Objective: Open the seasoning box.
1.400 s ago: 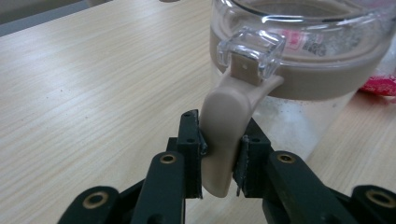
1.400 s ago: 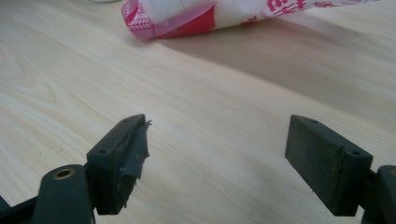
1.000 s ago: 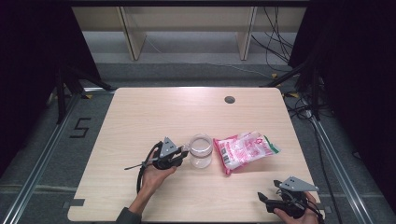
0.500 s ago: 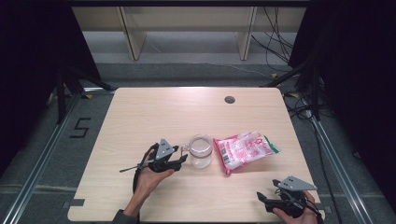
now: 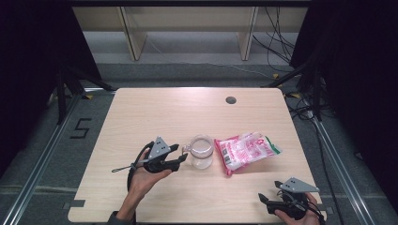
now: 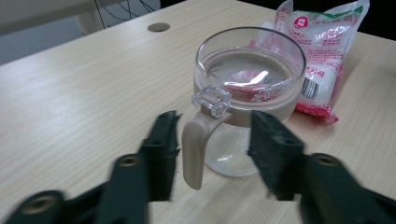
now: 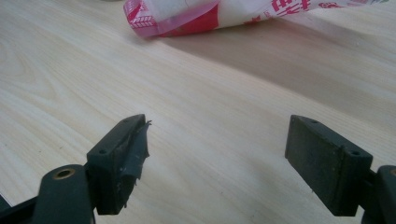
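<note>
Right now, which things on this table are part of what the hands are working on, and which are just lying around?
In the job:
- clear jug with beige handle, which sits between the open jaws
- left gripper, jaws just been closing, pads off the handle

Lying about:
- pink snack bag, right of the jug
- right gripper, open over bare table
</note>
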Demonstrator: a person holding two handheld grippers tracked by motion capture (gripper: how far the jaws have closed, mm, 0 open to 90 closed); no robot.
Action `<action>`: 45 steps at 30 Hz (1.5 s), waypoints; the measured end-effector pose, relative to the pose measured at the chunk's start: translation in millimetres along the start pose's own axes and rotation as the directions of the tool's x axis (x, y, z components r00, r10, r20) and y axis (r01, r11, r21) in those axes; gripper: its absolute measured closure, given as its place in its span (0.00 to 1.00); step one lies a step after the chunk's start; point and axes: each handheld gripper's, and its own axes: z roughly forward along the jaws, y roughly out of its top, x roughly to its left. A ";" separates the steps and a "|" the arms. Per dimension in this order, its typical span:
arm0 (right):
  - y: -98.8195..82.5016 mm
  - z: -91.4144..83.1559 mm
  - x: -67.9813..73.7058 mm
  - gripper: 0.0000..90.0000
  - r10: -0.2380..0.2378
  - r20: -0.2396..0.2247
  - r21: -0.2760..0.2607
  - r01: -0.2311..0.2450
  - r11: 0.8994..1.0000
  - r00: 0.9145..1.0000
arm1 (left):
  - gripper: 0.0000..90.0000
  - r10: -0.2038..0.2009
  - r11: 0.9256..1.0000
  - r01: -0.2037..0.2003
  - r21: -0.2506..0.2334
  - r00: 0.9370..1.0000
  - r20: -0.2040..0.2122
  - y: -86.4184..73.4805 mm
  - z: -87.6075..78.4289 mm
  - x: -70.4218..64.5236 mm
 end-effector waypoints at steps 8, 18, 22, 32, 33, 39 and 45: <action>2.6 2.4 1.2 0.24 -0.043 -0.009 -0.003 0.043 0.999 0.999 | 0.94 -0.002 0.996 -0.001 -0.092 1.000 -0.029 3.5 -8.1 3.4; 3.0 3.3 3.0 0.24 -0.041 -0.001 -0.005 0.041 0.999 0.999 | 0.99 -0.002 0.994 0.000 -0.108 1.000 -0.018 15.6 -3.5 0.4; 4.9 4.4 5.4 0.24 -0.060 -0.011 -0.012 0.060 0.998 0.998 | 0.99 -0.006 0.994 0.005 -0.108 1.000 -0.012 19.5 1.2 0.8; 5.3 3.2 5.4 0.23 -0.064 -0.004 -0.029 0.064 0.998 0.998 | 0.99 -0.035 0.997 0.035 -0.074 0.999 0.004 17.3 17.9 3.2; 5.2 3.6 6.1 0.23 -0.056 -0.005 -0.037 0.056 0.998 0.998 | 0.99 -0.040 0.997 0.040 -0.066 0.999 0.009 15.8 19.3 2.8; 6.8 4.8 8.0 0.21 -0.067 -0.014 -0.045 0.066 0.997 0.998 | 0.98 -0.046 0.997 0.046 -0.067 0.999 0.014 15.7 19.0 5.4; 10.0 2.1 10.4 0.17 -0.070 -0.015 -0.111 0.068 0.992 0.997 | 0.98 -0.048 0.996 0.049 -0.072 0.999 0.020 15.0 18.8 6.1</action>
